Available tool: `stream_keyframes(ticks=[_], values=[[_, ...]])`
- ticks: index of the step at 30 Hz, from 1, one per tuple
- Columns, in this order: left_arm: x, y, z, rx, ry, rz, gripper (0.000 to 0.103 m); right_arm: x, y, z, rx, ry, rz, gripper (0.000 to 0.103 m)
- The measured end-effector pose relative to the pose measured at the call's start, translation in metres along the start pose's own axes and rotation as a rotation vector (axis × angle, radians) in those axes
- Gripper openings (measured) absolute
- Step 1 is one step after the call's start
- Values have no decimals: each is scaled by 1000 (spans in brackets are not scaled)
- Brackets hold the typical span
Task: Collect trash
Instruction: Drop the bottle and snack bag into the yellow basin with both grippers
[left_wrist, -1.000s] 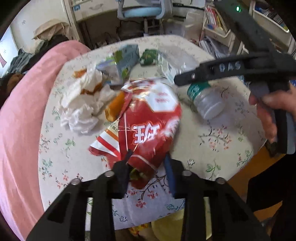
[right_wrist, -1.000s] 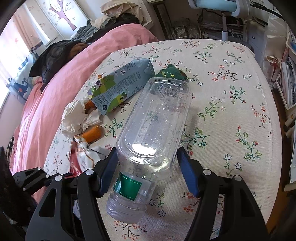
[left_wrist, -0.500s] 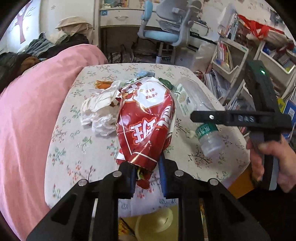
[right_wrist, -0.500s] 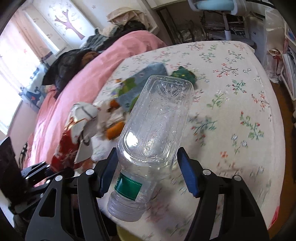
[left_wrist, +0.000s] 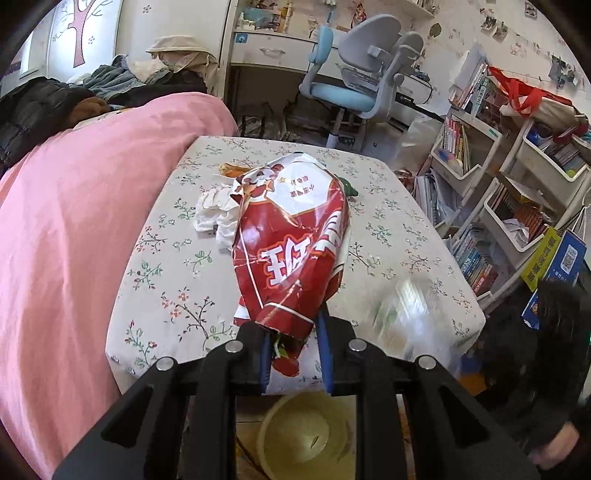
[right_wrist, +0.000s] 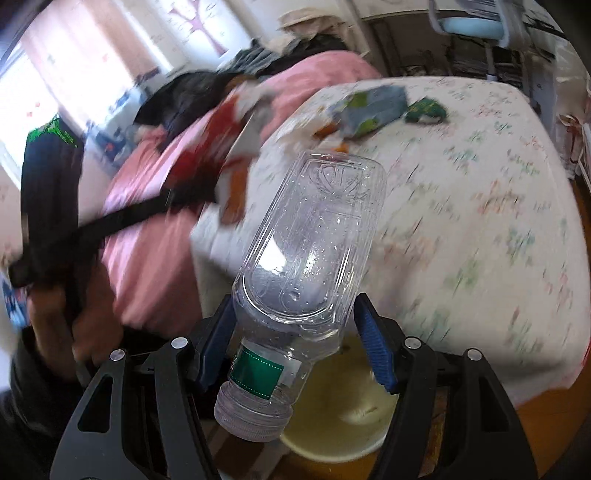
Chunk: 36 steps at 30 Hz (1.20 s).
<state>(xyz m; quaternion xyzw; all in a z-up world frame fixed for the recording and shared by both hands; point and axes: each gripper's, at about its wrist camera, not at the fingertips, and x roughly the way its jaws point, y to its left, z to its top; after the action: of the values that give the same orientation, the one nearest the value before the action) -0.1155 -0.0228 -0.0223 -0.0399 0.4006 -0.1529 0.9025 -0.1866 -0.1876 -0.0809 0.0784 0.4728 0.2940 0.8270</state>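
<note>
Both tongs have lifted off the desk (left_wrist: 155, 258), left tongs (left_wrist: 291, 343) pinching the chip bag (left_wrist: 291, 251), right tongs (right_wrist: 295, 343) pinching the bottle (right_wrist: 310, 243), yellow bin (right_wrist: 332, 424) at 6 o'clock.

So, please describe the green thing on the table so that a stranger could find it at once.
Start at the floral tablecloth and go to its far end, toward the blue chair. Beside the blue-green carton, on its right, lies a small crumpled dark green wrapper. It is darker, smaller and more shapeless than the boxy carton.
</note>
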Motion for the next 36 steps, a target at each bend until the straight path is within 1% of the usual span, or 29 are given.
stream_keyframes(ticks=[3,5,8,10,12,14,16,19,23,27,28,30,32,34,35,36], values=[[-3,-3,-5,3,-1,-3,21,15,13,-20,-37,68,-19,62],[-6,-5,-9,6,0,-1,21,23,18,-28,-58,107,-24,62],[-8,-6,-13,9,6,3,21,41,24,-38,-93,202,-61,62],[-8,-7,-16,12,14,10,21,45,23,-42,-88,219,-77,63],[-7,-7,-18,14,23,12,21,41,18,-40,-66,194,-88,64],[-6,-9,-21,23,34,14,21,35,11,-37,-41,157,-97,67],[-4,-13,-26,36,49,12,21,28,4,-31,-4,118,-107,69],[0,-23,-34,70,76,10,21,12,-11,-25,76,36,-126,71],[4,-34,-47,113,120,5,21,-13,-36,-15,199,-96,-162,77],[9,-47,-63,166,183,-11,22,-36,-50,-12,267,-205,-175,77],[11,-51,-69,182,212,-21,22,-41,-51,-12,272,-230,-176,77],[15,-57,-79,205,261,-31,26,-49,-53,-9,279,-266,-173,78],[21,-65,-92,242,318,-27,27,-54,-53,-7,285,-288,-169,80],[23,-69,-99,263,348,-23,38,-57,-54,-5,293,-300,-163,81],[23,-70,-100,269,347,-11,48,-57,-55,-5,297,-302,-158,81],[22,-70,-100,272,342,-3,53,-57,-55,-3,299,-301,-155,81]])
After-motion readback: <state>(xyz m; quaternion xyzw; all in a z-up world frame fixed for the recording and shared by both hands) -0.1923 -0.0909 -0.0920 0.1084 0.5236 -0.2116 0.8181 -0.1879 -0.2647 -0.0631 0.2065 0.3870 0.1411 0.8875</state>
